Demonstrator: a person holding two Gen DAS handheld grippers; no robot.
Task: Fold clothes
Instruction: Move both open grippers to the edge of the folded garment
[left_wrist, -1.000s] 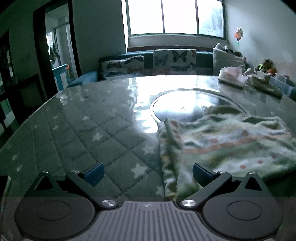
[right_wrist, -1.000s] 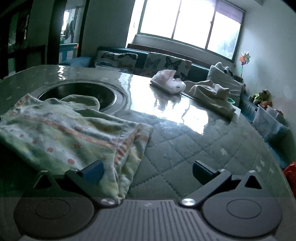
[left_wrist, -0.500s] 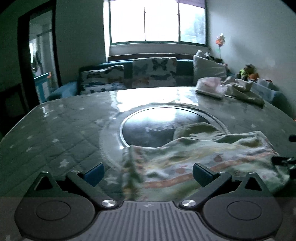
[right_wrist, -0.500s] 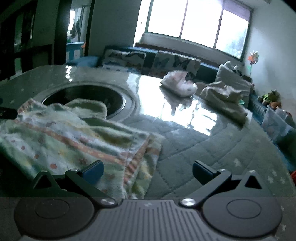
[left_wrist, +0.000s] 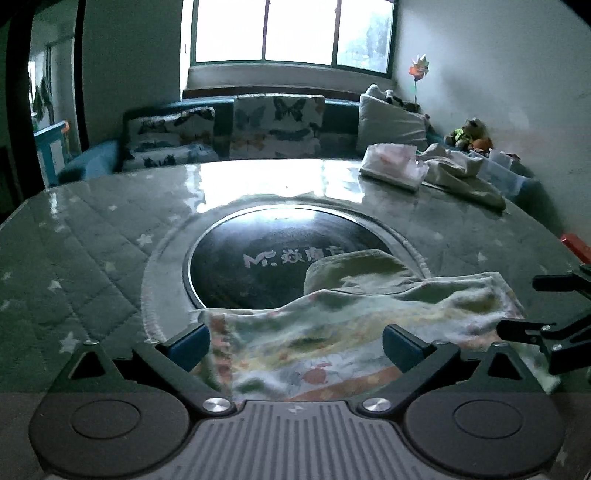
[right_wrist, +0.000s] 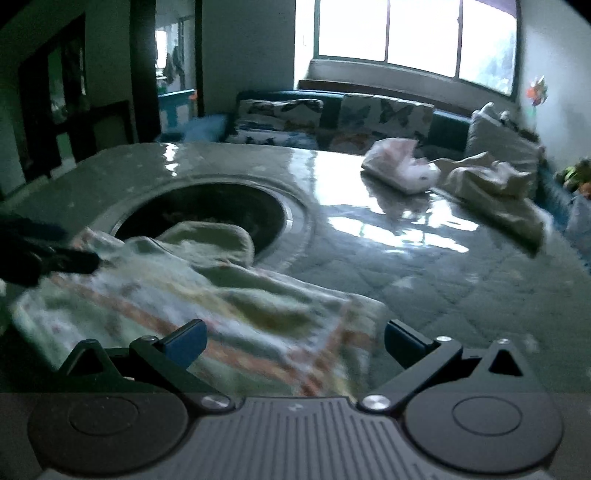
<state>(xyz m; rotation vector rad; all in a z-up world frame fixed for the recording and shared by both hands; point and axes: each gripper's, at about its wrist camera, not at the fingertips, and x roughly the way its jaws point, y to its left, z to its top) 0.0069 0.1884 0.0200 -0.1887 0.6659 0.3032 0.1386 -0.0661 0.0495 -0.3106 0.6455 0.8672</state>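
On the near part of the table (left_wrist: 92, 236) lies a patterned garment (left_wrist: 332, 332), pale with orange bands and dots, spread flat with a plain green part (left_wrist: 354, 266) folded up at its far edge. That far edge overlaps the dark round inset (left_wrist: 258, 258) at the table's centre, which carries pale lettering.

From the left wrist view, the left gripper (left_wrist: 295, 341) stands wide open over the garment's near left corner; its left fingertip sits just at the cloth's left edge and its right one is over the cloth. Nothing is held between the fingers. At the right edge of this view the right gripper (left_wrist: 546, 314) shows as dark fingers by the garment's right side.

From the right wrist view, the right gripper (right_wrist: 295, 341) is also spread wide, with its left fingertip over the garment (right_wrist: 184, 288) and its right fingertip over bare table (right_wrist: 443, 277), so the garment's right edge runs between them. It grips nothing. The left gripper (right_wrist: 48, 258) appears blurred at the far left, at the cloth's far left corner.

Far right on the table sit a white bundle (left_wrist: 395, 166) and, just beside it, a crumpled beige cloth (left_wrist: 461, 177). Beyond the table is a sofa (left_wrist: 332, 118) with butterfly cushions (left_wrist: 277, 125) under a bright window (left_wrist: 291, 31).
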